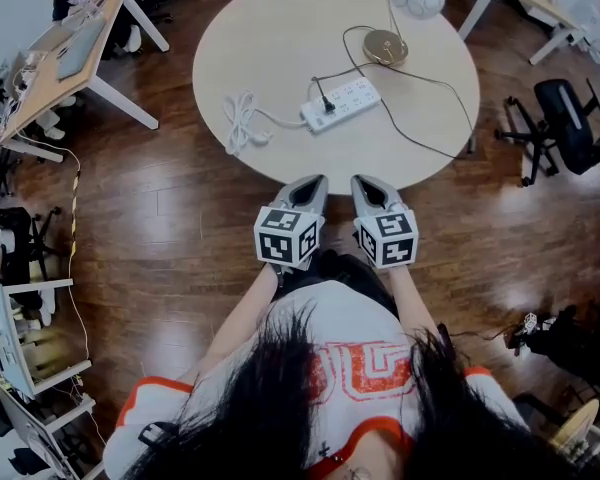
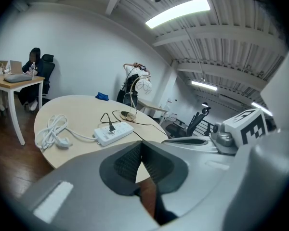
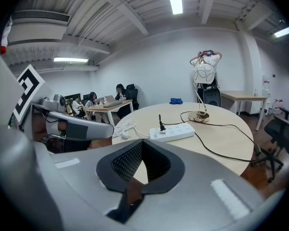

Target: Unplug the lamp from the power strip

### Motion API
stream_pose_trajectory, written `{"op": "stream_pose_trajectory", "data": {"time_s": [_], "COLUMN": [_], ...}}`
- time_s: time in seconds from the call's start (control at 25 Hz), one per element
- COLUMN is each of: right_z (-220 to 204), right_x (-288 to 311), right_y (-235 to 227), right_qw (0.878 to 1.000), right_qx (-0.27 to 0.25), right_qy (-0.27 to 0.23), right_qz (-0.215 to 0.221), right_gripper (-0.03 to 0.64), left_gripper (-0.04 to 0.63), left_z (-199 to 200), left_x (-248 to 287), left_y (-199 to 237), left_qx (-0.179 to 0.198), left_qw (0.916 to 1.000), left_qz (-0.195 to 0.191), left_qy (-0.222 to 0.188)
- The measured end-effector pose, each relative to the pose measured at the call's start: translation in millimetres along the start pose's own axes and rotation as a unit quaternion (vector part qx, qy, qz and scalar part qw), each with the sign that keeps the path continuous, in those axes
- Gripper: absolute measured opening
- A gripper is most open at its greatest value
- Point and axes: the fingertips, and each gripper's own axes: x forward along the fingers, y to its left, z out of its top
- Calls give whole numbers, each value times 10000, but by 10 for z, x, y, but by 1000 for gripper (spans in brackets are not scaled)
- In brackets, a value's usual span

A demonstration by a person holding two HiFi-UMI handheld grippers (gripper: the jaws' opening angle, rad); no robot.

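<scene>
At the far left a desk (image 1: 70,53) stands on trestle legs, with open wood floor (image 1: 180,208) between it and the round table (image 1: 280,48). Nearest the table's left rim lies a coiled white cord (image 1: 242,120), which runs on to the white power strip (image 1: 342,104) lying at a slant about mid-table. Any print on the strip is too small to read. A black plug (image 1: 326,101) sits in its left end. Its thin black lead (image 1: 420,118) loops out close to the right rim before curling back to the lamp (image 1: 385,46), whose brass base stands behind the strip. A strip of bare tabletop separates the power strip from the near rim.

Just short of that rim, over the floor, the left gripper (image 1: 316,182) and right gripper (image 1: 363,180) hang side by side. Each has its jaws pressed together on nothing. Their cubes (image 1: 285,236) carry black-and-white square markers. The shirt (image 1: 360,368) bears red print, possibly letters, mostly covered by hair. An office chair (image 1: 565,118) stands well clear to the right.
</scene>
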Motion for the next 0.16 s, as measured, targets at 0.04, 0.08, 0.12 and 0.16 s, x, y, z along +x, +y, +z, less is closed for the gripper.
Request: {"op": "stream_pose_trajectory", "data": {"time_s": [0.04, 0.08, 0.12, 0.16], "right_z": [-6, -11, -16, -20], "right_x": [1, 2, 3, 4], "right_y": [0, 2, 4, 6], "right_qw": [10000, 10000, 10000, 10000], "right_qx": [6, 9, 10, 9], "right_qy": [15, 27, 38, 48], "right_qz": [0, 2, 5, 7], "right_gripper": [0, 0, 0, 0], "left_gripper": [2, 2, 2, 2], "left_z": [-1, -1, -2, -2], "left_x": [3, 4, 5, 4], "left_y": [4, 8, 12, 16], "left_qx": [-11, -21, -28, -34], "left_qw": [10000, 10000, 10000, 10000], "left_qz": [3, 8, 15, 22], "left_qy": [-1, -3, -4, -6]}}
